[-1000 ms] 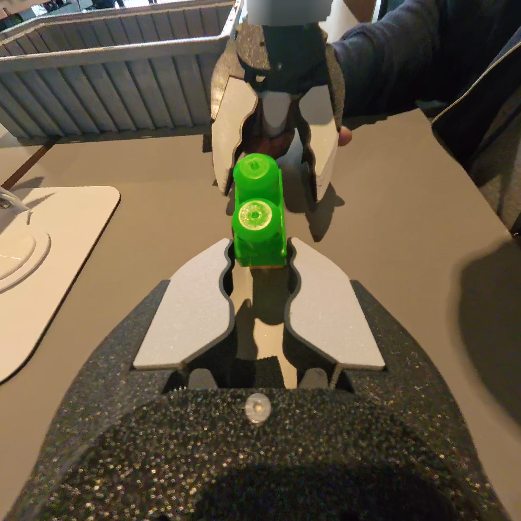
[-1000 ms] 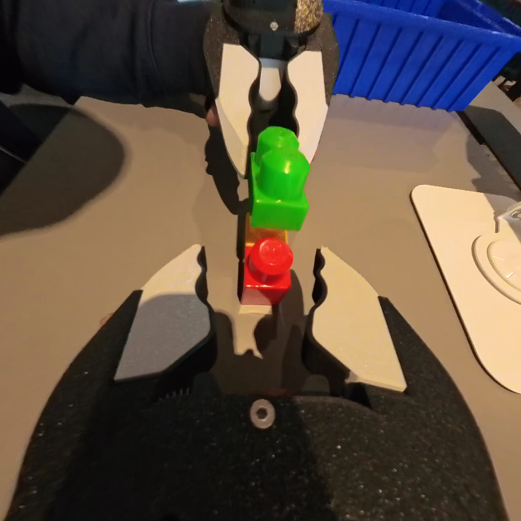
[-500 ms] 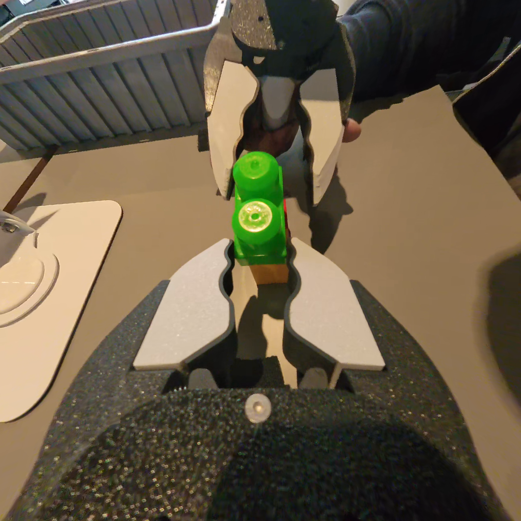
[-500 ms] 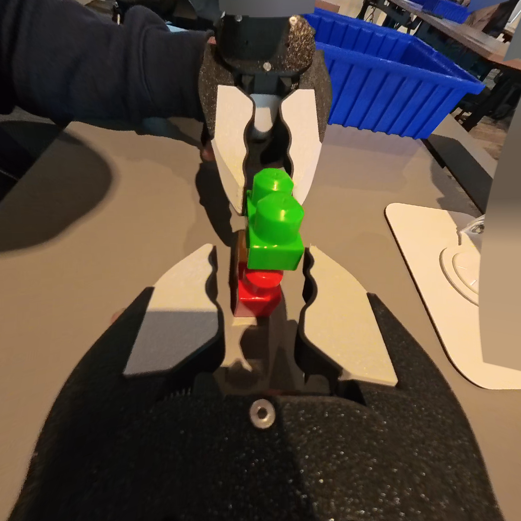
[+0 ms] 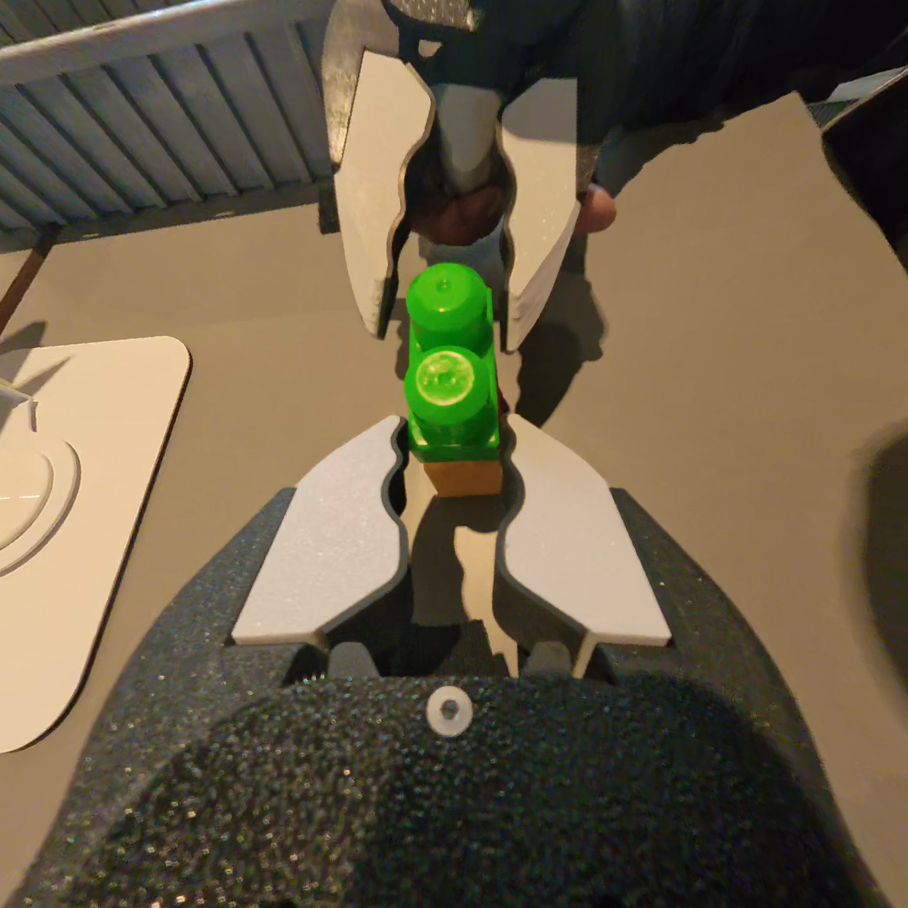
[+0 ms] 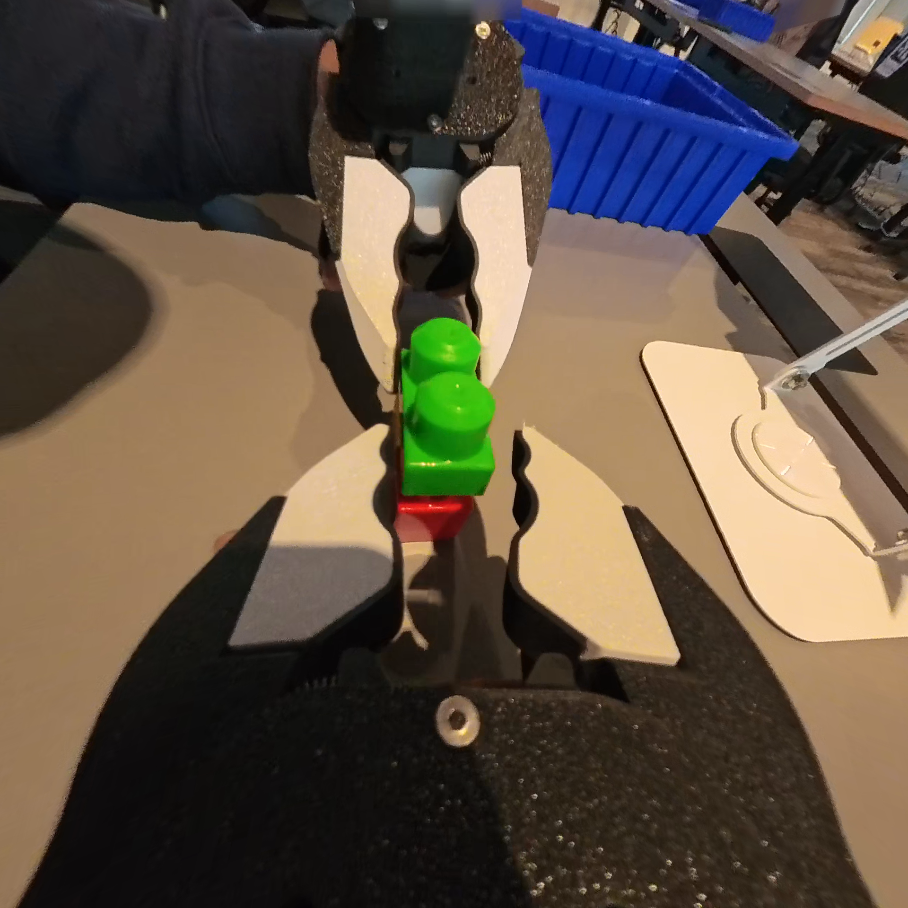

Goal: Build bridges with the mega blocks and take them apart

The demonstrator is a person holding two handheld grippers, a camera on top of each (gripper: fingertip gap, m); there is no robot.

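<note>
A green two-stud block [image 5: 449,393] lies across an orange block [image 5: 464,474] at its near end in the left wrist view. In the right wrist view the green block [image 6: 444,442] rests on a red block [image 6: 430,521]. My left gripper [image 5: 454,432] is shut on the green block's end; it also shows at the far side in the right wrist view [image 6: 439,373]. My right gripper [image 6: 454,432] is open, its fingers flanking the green and red blocks with a gap on the right side. It faces me in the left wrist view [image 5: 447,329].
A grey ribbed bin [image 5: 147,123] stands at the table's back in the left wrist view. A blue bin [image 6: 638,147] stands behind in the right wrist view. A white lamp base plate [image 5: 73,491] [image 6: 786,491] lies on the table to one side. A person's dark sleeve [image 6: 147,98] holds each gripper.
The green block has come down from above the red block onto it. My right gripper's fingers have narrowed and moved forward around the stack. My left gripper keeps its hold.
</note>
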